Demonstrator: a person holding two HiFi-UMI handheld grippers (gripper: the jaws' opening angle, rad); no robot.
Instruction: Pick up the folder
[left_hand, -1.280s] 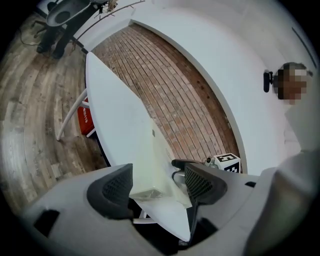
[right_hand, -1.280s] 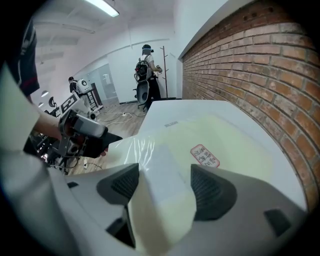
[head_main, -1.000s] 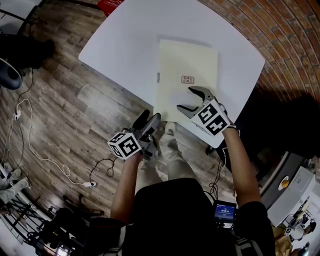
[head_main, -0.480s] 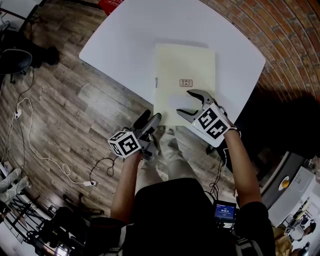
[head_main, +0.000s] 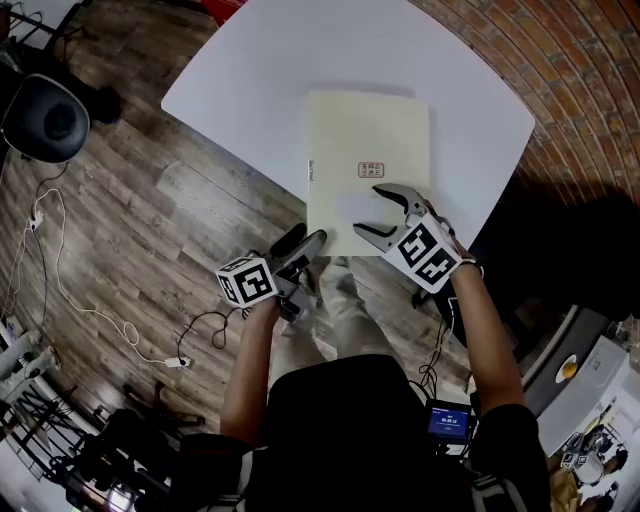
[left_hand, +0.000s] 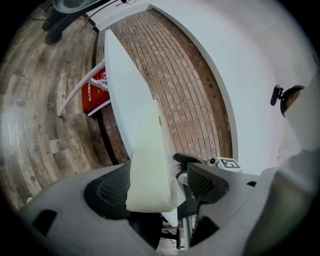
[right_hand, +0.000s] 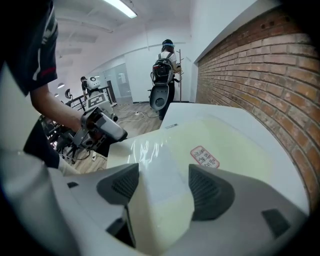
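Seen from above, a person stands at the near edge of a white counter (head_main: 250, 80) with a claw in each hand. A cream folder (head_main: 365, 150) lies flat on the counter with a small red label (head_main: 371, 170) on its cover. Its near end reaches the counter's near edge.

The left claw (head_main: 303, 243) sits low at the folder's near left corner and points almost level. Its jaws have just been opening and stand wide. In the left gripper view the folder's corner shows edge-on between them, but the pads are not pressing on it.

The right claw (head_main: 366, 207) tilts down over the near half of the folder, just below the label. Its jaws are also wide apart and grip nothing (whether the tips touch the cover is not clear).

The pickup appears to be at the stage of lining up on the corner, with no grip made yet.

Several things could go wrong from here:
- The folder looks thin and smooth, so a nudge from either jaw could slide it away across the counter.
- If the left claw closes on the corner alone, the folder may sag or slip free when lifted.
- The lower jaw could catch the counter edge together with the folder.
- If the right claw bears down, it may pin the folder against the lift.
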